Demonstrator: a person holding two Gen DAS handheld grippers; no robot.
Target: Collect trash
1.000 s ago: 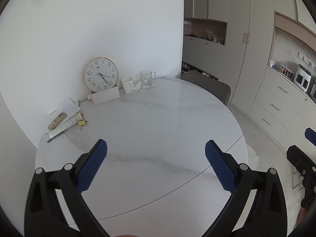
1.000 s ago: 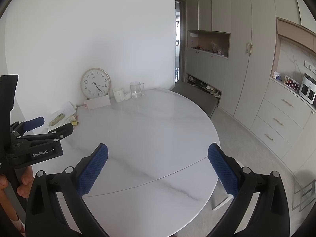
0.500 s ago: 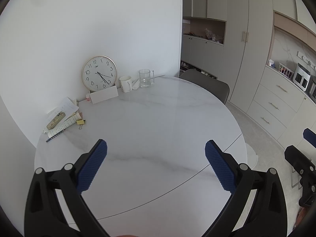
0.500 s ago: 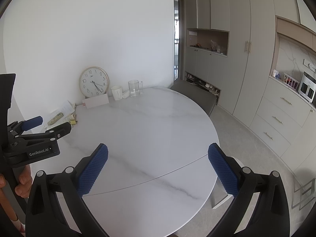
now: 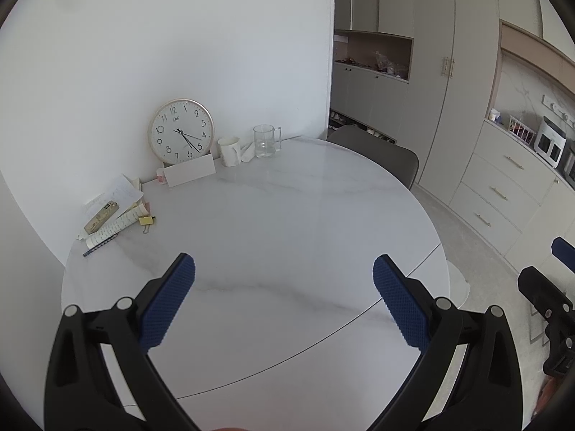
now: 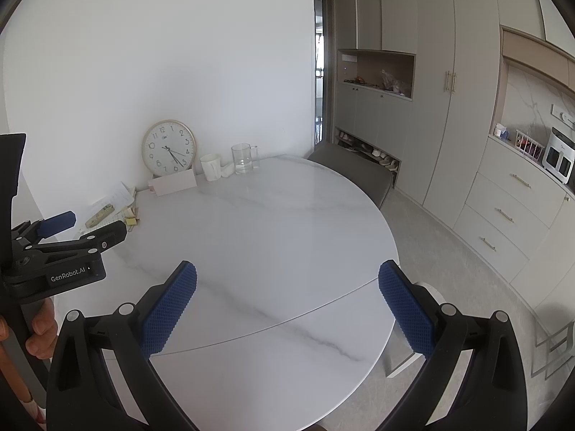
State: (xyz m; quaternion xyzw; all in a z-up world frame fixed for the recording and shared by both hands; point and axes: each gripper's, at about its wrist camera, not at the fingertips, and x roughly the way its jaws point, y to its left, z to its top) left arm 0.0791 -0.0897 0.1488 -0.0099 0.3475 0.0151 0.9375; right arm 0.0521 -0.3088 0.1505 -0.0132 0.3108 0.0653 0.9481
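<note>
A round white marble table (image 5: 287, 208) carries clutter only along its far wall side. A crumpled white tissue (image 5: 247, 152) (image 6: 227, 170) lies between a white mug (image 5: 229, 151) and a glass mug (image 5: 266, 140). At the far left lies a pile of papers (image 5: 115, 197) with a phone (image 5: 101, 217), yellow sticky notes (image 5: 146, 219) and a pen on top. My left gripper (image 5: 284, 269) hovers open over the near part of the table, holding nothing. My right gripper (image 6: 287, 273) is open too, to its right, also with nothing between its pads.
A wall clock (image 5: 180, 131) leans on the wall behind a white card (image 5: 189, 175). A grey chair (image 5: 377, 154) stands at the table's far right. Cabinets and drawers (image 6: 503, 215) line the right wall. A hand (image 6: 39, 330) holds the left gripper's handle.
Both views have drifted very slightly, so the table clutter sits a touch further left. Both grippers stay open and nothing on the table has moved.
</note>
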